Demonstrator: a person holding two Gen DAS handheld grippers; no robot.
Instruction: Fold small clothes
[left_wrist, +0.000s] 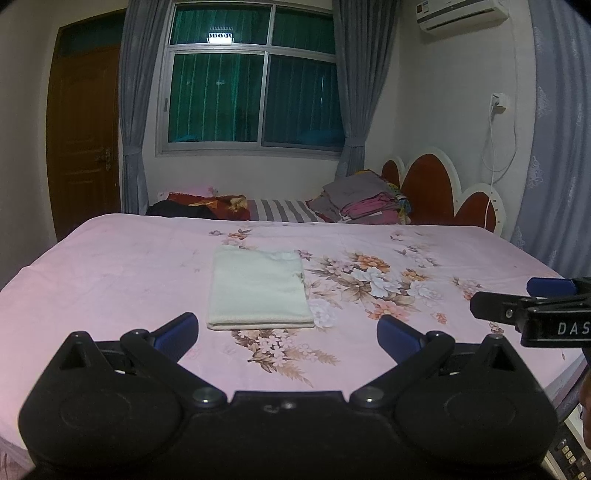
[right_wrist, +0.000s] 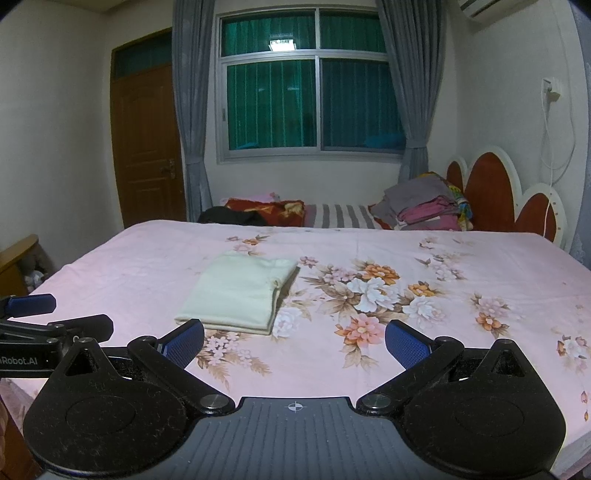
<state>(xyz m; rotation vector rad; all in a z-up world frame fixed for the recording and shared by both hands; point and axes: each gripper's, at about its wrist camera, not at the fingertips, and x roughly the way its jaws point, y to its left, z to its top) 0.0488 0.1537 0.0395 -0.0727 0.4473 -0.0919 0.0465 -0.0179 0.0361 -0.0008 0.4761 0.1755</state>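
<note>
A cream-white cloth garment (left_wrist: 258, 288), folded into a flat rectangle, lies on the pink floral-printed bedsheet (left_wrist: 110, 266) near the middle of the bed, its folded edge facing the cameras. The left gripper (left_wrist: 288, 332) hangs above the sheet just short of the garment, its blue-padded fingers (left_wrist: 177, 334) spread wide and holding nothing. The right gripper (right_wrist: 294, 341) hovers beside it, likewise spread and empty, with the garment ahead and to its left; a stack of grey and pink folded laundry (right_wrist: 424, 206) rests by the red scalloped headboard (right_wrist: 491, 184).
</note>
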